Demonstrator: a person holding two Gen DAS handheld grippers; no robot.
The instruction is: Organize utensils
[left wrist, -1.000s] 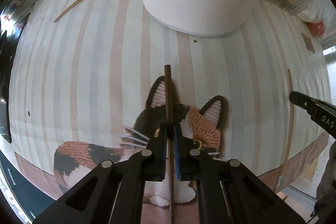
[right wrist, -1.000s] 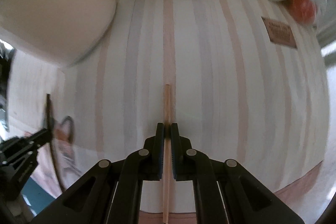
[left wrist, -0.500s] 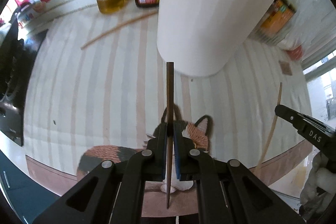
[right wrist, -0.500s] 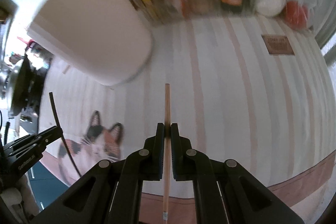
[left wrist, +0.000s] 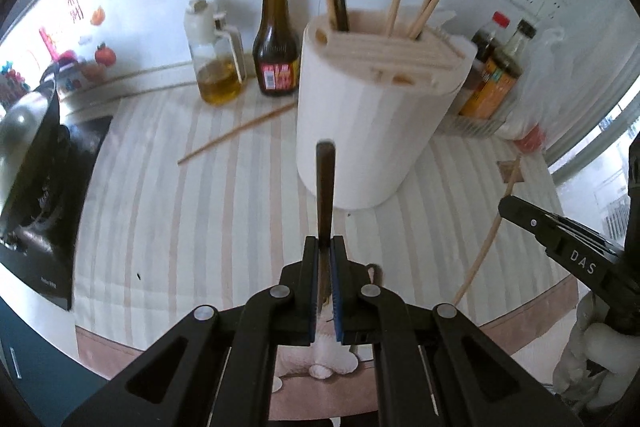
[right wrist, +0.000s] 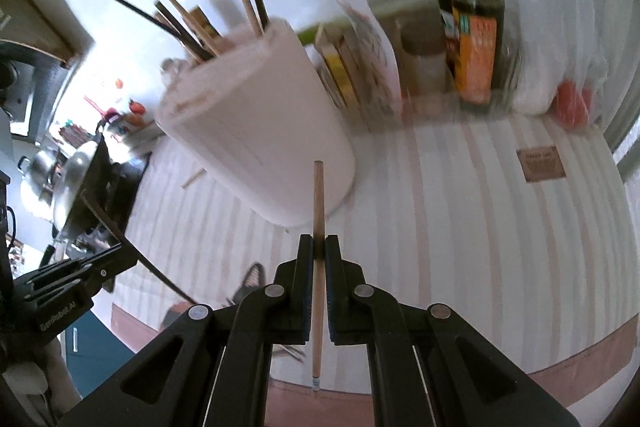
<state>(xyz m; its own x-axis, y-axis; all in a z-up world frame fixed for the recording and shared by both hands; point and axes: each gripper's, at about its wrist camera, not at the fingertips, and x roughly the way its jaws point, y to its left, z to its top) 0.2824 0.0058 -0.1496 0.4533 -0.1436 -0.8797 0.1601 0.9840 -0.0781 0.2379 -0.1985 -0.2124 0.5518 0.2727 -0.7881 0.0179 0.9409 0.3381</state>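
Now a dark chopstick [left wrist: 325, 187] pinched in the left tongs [left wrist: 325, 247], a pale chopstick [right wrist: 319, 203] in the right tongs [right wrist: 319, 247].

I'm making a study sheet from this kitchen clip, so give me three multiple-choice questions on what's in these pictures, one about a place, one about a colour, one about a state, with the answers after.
1. Where does the loose light wooden chopstick lie?
A. On the striped cloth left of the white holder
B. Inside the oil jar
C. On top of the wok

2. What colour is the chopstick in the left gripper?
A. Pale wood
B. Dark brown
C. Red

3. How is the right gripper?
A. Wide open, empty
B. Shut on a light wooden chopstick
C. Shut on a bottle

Answers:
1. A: it rests on the striped tablecloth, left of the tall white slotted utensil holder.
2. B: the dark brown chopstick sticks out between the jaws.
3. B: the pads pinch the held pale chopstick.
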